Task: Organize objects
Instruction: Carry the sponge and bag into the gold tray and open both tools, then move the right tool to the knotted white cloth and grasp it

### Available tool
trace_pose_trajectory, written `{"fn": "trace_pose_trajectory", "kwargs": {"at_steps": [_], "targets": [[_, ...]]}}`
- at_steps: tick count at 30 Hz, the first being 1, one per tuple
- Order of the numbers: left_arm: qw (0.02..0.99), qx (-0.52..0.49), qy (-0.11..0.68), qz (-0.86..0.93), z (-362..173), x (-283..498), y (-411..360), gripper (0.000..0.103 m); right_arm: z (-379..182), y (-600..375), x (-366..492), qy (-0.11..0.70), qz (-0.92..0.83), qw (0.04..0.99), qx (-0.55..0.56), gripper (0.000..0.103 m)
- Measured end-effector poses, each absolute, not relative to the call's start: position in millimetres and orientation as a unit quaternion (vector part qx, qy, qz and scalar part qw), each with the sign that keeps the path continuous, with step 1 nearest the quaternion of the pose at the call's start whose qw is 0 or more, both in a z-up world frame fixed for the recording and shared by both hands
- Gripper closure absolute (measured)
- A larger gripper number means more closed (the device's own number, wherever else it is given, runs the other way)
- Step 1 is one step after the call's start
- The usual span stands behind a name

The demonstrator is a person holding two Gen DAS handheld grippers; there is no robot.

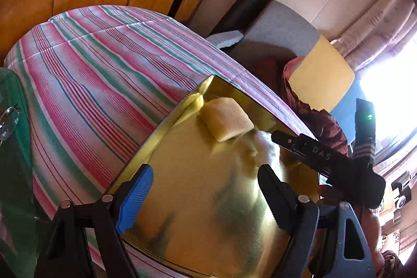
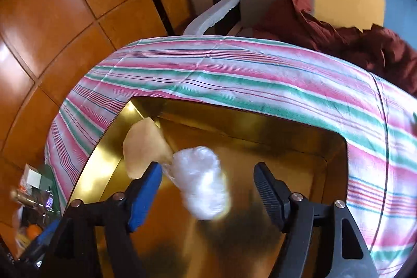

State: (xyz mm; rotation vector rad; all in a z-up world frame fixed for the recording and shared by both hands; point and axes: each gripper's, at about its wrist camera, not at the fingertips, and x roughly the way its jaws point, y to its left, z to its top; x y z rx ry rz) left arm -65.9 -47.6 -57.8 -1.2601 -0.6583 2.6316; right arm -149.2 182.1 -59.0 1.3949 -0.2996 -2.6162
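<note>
Gold-coloured tray (image 2: 260,132) lying on a striped cloth (image 2: 260,74) — the surface beneath both tools. Right hand-held gripper (image 2: 208,189): jaws apart, gripping nothing; a white crinkled plastic bag (image 2: 200,181) sits blurred in the gap between its fingers, nearer the blue finger (image 2: 146,194) than the black one, with no pad seen pressing on it. A tan sponge-like block (image 2: 143,147) lies just beyond the blue fingertip, against the tray's far left corner and beside the bag. Left hand-held gripper (image 1: 206,189): jaws likewise wide apart and empty, poised above the tray's bare floor. From this view the block (image 1: 226,121) lies ahead of the fingers, the bag (image 1: 265,150) just beyond the black finger's tip, and the right tool reaches in from the right — its black finger (image 1: 299,147) over the bag.
</note>
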Motion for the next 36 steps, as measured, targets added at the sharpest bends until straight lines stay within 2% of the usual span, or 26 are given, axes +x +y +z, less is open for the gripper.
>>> {"fn": "trace_pose_trajectory", "kwargs": {"at_steps": [6, 11, 15, 18, 24, 36], "targets": [[0.093, -0.424, -0.212, 0.875, -60, -62, -35, 0.019, -50, 196, -123, -0.115, -0.882, 0.087, 0.449, 0.029], [0.120, -0.408, -0.210, 0.880, -54, -48, -22, 0.019, -29, 202, -88, -0.089, -0.906, 0.083, 0.406, 0.028], [0.154, -0.401, -0.196, 0.882, -48, -38, -4, 0.019, -12, 209, -57, -0.062, -0.923, 0.075, 0.372, 0.021], [0.170, -0.401, -0.181, 0.881, -44, -31, 10, 0.019, -7, 216, -34, -0.033, -0.929, 0.063, 0.363, 0.021], [0.207, -0.408, -0.137, 0.879, -42, -12, 43, 0.019, -17, 257, 15, -0.028, -0.932, 0.019, 0.361, 0.021], [0.317, -0.431, -0.070, 0.842, -48, 31, 114, 0.019, -60, 363, 78, -0.087, -0.915, -0.088, 0.385, 0.021]]}}
